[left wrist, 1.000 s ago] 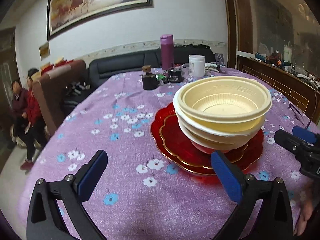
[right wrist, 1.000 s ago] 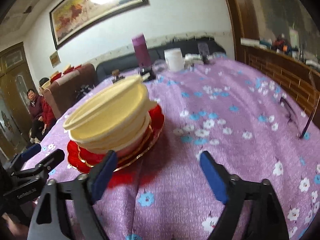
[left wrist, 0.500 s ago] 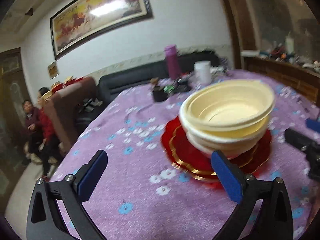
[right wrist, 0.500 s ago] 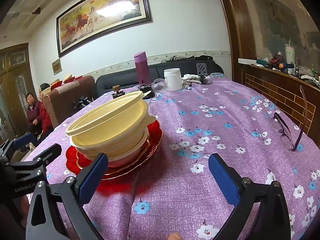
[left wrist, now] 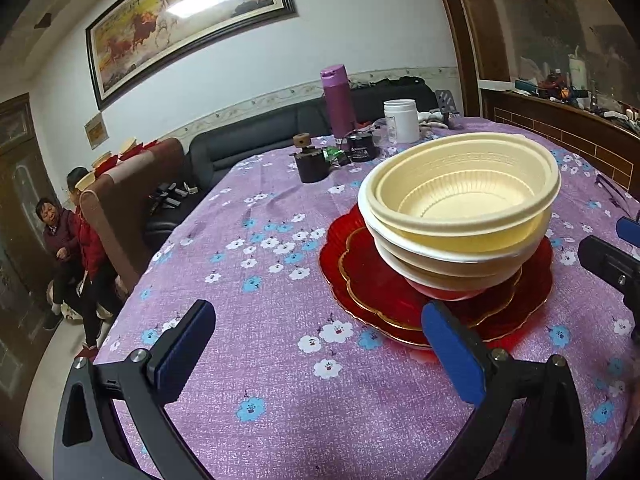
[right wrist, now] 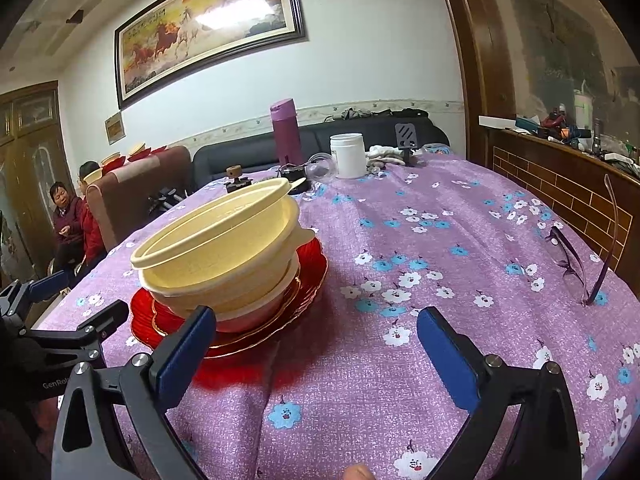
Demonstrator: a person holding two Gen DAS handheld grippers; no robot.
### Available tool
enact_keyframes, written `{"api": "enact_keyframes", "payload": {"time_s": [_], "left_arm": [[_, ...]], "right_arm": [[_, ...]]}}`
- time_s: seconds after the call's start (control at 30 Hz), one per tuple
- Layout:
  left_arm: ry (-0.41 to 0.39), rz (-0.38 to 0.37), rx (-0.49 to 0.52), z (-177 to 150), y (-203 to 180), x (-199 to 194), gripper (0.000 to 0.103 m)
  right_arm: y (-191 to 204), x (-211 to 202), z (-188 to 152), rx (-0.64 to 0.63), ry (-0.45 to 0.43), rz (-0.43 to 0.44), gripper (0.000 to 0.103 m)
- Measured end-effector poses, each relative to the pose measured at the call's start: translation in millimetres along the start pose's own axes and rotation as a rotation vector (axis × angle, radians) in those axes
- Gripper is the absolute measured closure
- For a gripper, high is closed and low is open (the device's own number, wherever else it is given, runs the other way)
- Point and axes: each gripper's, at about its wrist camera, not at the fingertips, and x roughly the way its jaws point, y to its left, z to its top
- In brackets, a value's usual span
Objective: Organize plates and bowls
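Bowls point(left wrist: 460, 208) sit nested in a cream stack, tilted a little, on red plates point(left wrist: 384, 280) with gold rims, all on the desk point(left wrist: 260, 264) under a purple flowered cloth.

The left tongs point(left wrist: 320, 356) are spread wide with nothing between the blue pads; the right-hand pad point(left wrist: 452, 356) stands just in front of the plates' near edge without touching them. The right tongs point(right wrist: 314, 354) are also wide apart and empty, the jaws having just been opening; the left-hand pad point(right wrist: 184, 356) stands in front of the plates point(right wrist: 240, 320) and the lowest bowl point(right wrist: 216, 248), and whether it touches them I cannot tell.

Each pair of tongs shows at the edge of the other's view, flanking the stack.

Beyond the stack, glasses point(right wrist: 576, 256) lie near the desk's right edge, well apart from the plates. At the far end stand a purple flask point(left wrist: 338, 102), a white jar point(left wrist: 401, 120) and a few small dark items. Behind are a dark sofa point(left wrist: 256, 140), a framed horse painting point(left wrist: 188, 20) on the wall, and two people point(left wrist: 68, 248) seated at the left.
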Motion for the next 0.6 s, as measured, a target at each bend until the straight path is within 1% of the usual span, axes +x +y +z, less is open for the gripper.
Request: {"api": "enact_keyframes", "payload": {"time_s": [0.27, 0.47, 0.6], "left_arm": [[0.034, -0.027, -0.025, -0.3, 4.7, 3.7, 0.0], [0.026, -0.026, -0.002, -0.8, 0.1, 2.1, 0.0], [0.019, -0.04, 0.0, -1.3, -0.2, 0.6, 0.0]], "right_arm": [[-0.9, -2.1, -0.7, 0.006, -0.002, 0.001, 0.001], [-2.1, -3.8, -0.6, 0.015, -0.008, 0.004, 0.001], [-2.7, -4.6, -0.9, 0.019, -0.012, 0.001, 0.001]]}}
